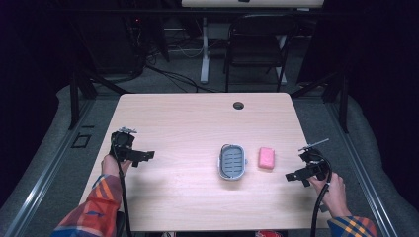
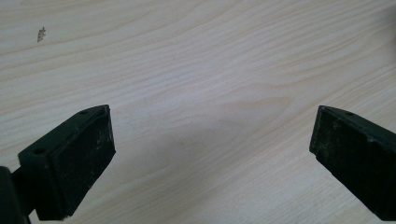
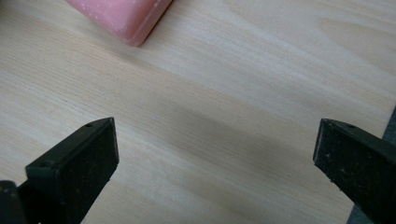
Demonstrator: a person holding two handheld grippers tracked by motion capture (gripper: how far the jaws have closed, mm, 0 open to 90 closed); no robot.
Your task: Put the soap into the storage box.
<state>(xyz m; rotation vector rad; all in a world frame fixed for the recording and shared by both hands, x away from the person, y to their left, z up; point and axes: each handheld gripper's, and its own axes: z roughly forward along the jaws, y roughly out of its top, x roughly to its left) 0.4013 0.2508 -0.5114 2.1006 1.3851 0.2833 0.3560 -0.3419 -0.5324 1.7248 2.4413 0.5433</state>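
The bench [image 1: 197, 118] is a pale wood-grain top with rounded corners, and a small round cable hole [image 1: 238, 105] sits near its far edge. Beyond that far edge stands a dark folding chair [image 1: 257, 47] on grey carpet, beside a white table leg [image 1: 204, 49].

Taking the soap dish [image 1: 232, 161] as the landmark: it is a grey-blue, ribbed, rounded-rectangle dish with a pale rim, lying flat on the bench a little right of the middle. The pink soap bar [image 1: 267, 158] lies just to the right of the soap dish, apart from it with a narrow strip of bare wood between them. In the right gripper view the pink soap bar [image 3: 122, 16] shows as a corner at the top left, ahead of the jaws and clear of them.

The right gripper [image 1: 298, 177] is to the right of the soap dish, past the soap bar and a little nearer the person, held over the bench in a hand [image 1: 336, 193]. Its jaws are spread wide with only bare wood between them.

The left gripper [image 1: 143, 157] is well to the left of the soap dish, at about the same depth. In the left gripper view the left gripper [image 2: 212, 154] has its jaws spread wide too, over bare wood, pinching nothing.
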